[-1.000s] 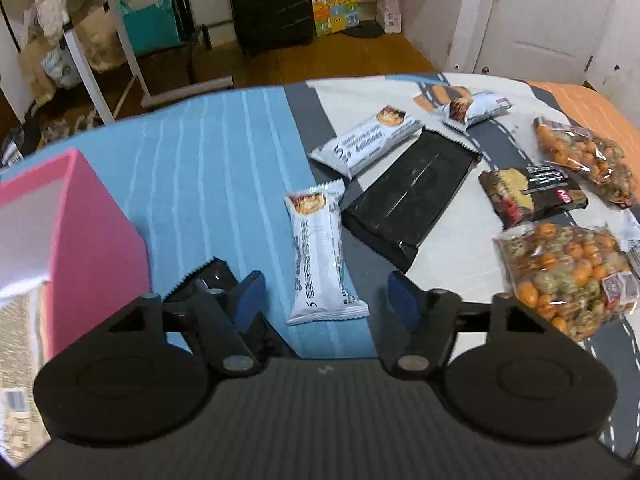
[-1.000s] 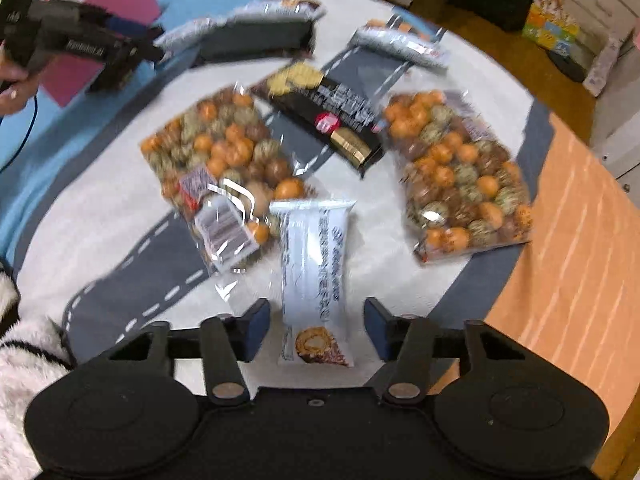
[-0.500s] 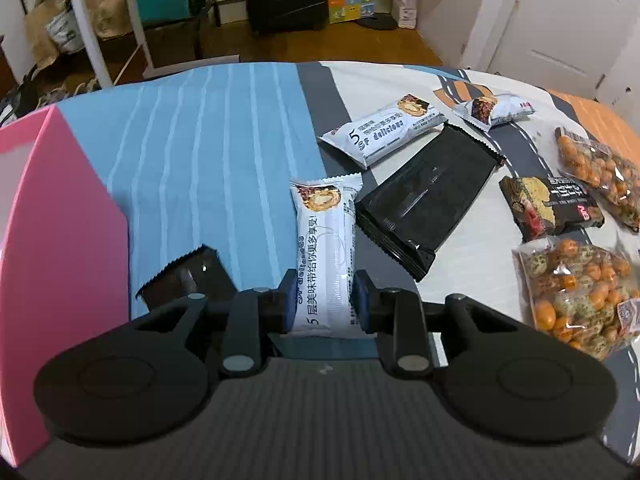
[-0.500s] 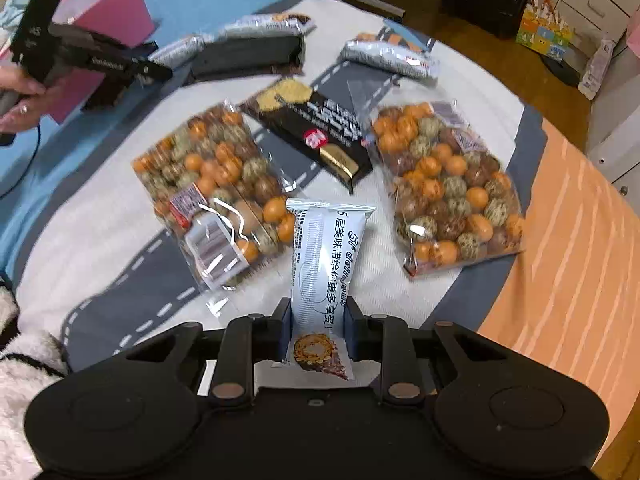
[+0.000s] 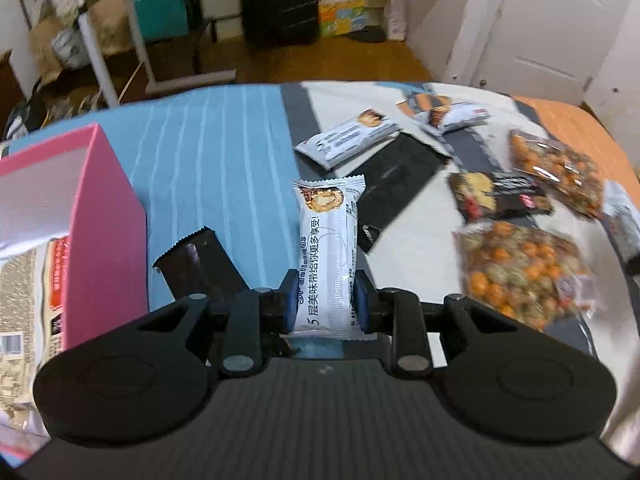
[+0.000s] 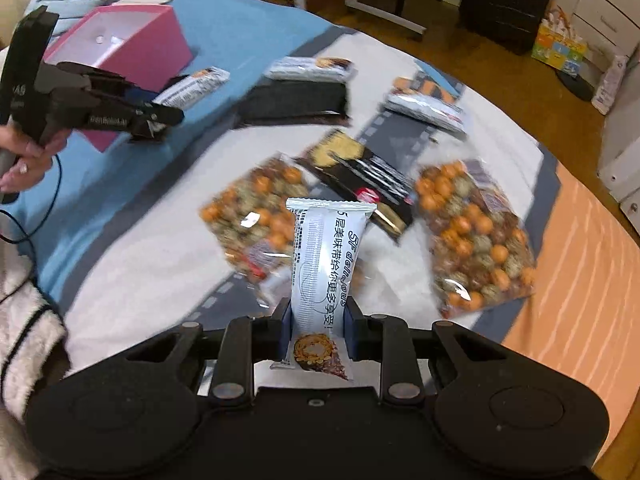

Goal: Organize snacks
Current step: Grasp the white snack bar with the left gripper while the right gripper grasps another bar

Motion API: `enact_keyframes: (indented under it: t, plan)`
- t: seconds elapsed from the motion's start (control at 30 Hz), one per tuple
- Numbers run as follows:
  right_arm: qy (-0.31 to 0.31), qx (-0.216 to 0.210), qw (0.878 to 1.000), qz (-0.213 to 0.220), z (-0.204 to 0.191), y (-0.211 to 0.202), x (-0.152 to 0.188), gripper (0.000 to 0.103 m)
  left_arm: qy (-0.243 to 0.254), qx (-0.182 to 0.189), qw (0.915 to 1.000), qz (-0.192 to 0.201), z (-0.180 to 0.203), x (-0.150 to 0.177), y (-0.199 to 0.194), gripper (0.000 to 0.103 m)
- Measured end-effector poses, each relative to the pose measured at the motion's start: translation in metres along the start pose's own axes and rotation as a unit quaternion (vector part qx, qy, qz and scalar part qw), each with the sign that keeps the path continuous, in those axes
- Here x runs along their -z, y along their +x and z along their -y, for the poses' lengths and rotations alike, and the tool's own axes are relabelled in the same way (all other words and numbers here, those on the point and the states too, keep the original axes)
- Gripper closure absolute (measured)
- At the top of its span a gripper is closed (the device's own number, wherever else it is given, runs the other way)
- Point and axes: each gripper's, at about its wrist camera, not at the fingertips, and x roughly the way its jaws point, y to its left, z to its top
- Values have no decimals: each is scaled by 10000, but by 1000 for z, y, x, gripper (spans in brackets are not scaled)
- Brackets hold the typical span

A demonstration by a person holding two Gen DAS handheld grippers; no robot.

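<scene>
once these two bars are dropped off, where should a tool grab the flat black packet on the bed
Take the black packet by its short sealed end nearest the left tool, coming down from above. It lies flat on the bedspread, too wide across for the fingers, and a white bar rests against its far end.

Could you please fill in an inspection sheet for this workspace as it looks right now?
Surface: bed cover with blue stripes, a grey road print and an orange part.
Job's things: pink box; two white snack bars held, two more lying; two nut mix bags; black packets.
Clutter: nothing seen.
Grippers: left gripper shut on a white snack bar; right gripper shut on another white snack bar.
Cables: black cable below the left hand.
Surroundings: wooden floor, black suitcase, white door.
</scene>
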Motion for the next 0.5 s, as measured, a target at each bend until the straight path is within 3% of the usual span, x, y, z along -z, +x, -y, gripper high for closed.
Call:
enact_keyframes:
  t: [0.27, 0.5]
  plan:
    - [-239, -203, 9995, -29, -46, -11, -3, 73, -46, 3, 10000, -39, 1, 26, -49, 76]
    - [-383, -564, 9976, -116, -91, -21, -3, 73, -324, 251, 9986, -329, -7, 48, -85, 76]
